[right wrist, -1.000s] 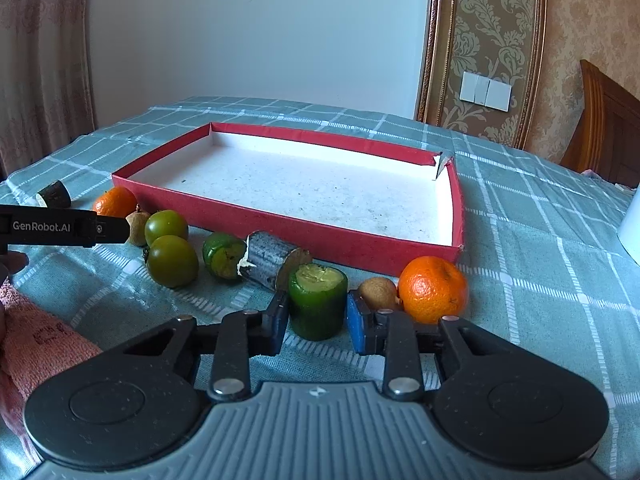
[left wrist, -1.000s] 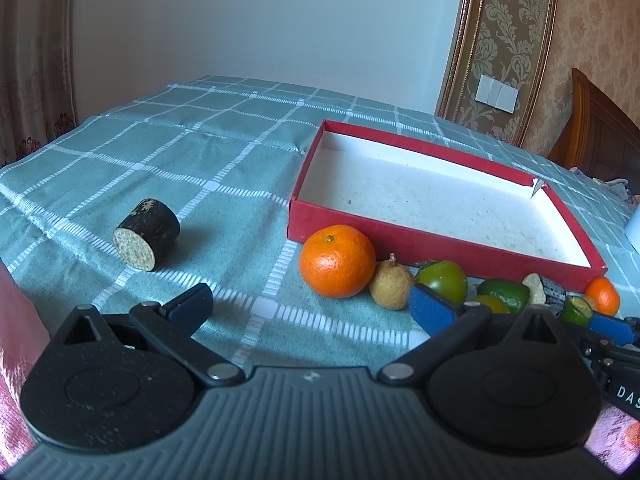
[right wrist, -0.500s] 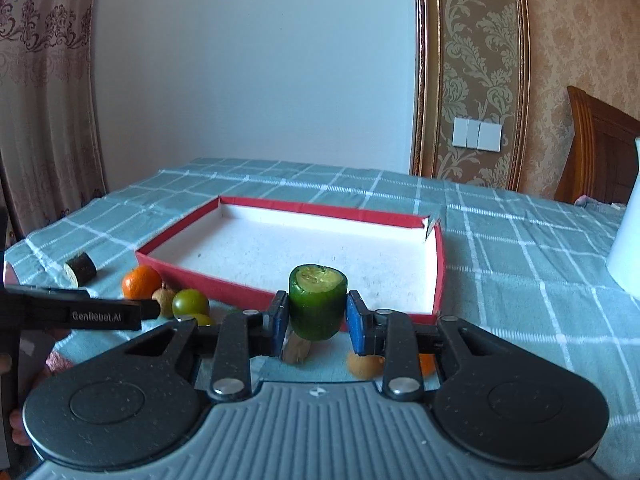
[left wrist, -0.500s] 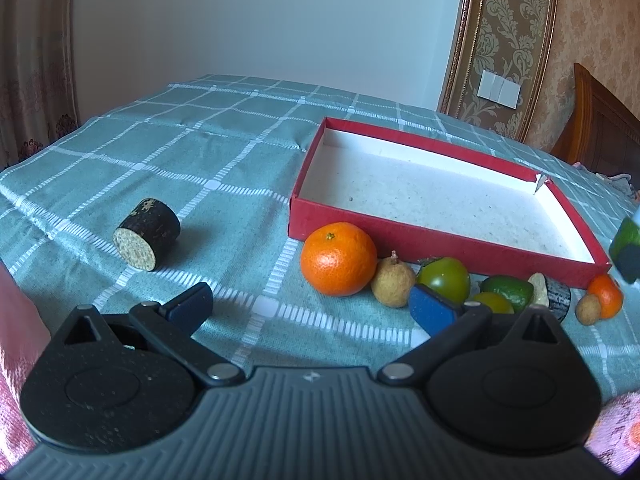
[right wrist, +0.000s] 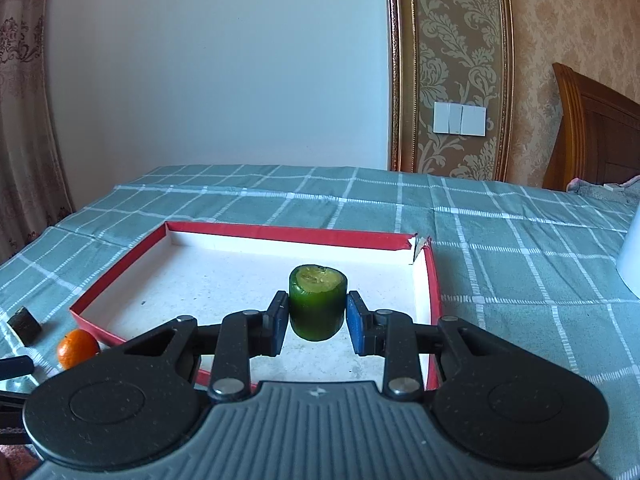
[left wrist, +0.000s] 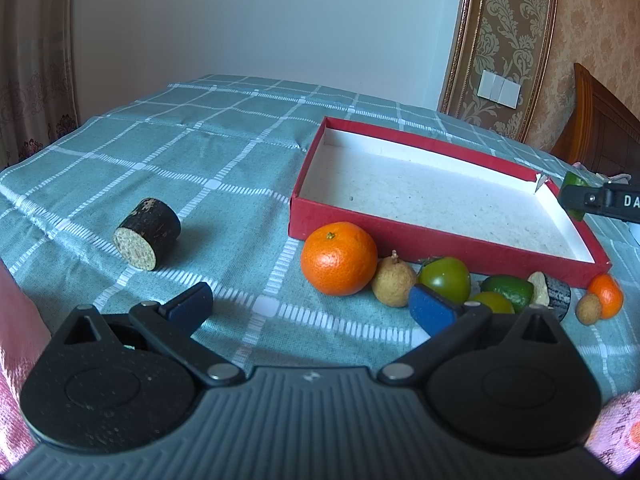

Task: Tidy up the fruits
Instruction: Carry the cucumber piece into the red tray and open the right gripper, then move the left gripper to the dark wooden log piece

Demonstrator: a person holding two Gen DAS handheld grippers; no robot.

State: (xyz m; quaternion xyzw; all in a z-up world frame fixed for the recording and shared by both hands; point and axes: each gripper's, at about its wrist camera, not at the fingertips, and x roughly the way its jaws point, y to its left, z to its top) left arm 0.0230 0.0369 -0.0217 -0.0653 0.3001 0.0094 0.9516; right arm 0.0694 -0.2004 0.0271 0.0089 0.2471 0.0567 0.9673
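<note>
Over the red tray [right wrist: 434, 280], clamping the green cut piece [right wrist: 318, 307] upright between the right gripper [right wrist: 318, 322] pads, cut face up, hanging above the bare white floor, so lowering straight down. Beside the tray, idling the left gripper [left wrist: 310, 306] wide apart, empty, near the big orange [left wrist: 339, 258]. Hiding the piece's underside and the gap beneath.

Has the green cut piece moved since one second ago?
Yes. The green cut piece, clamped in the right gripper, rose from the cloth to above the red box.
</note>
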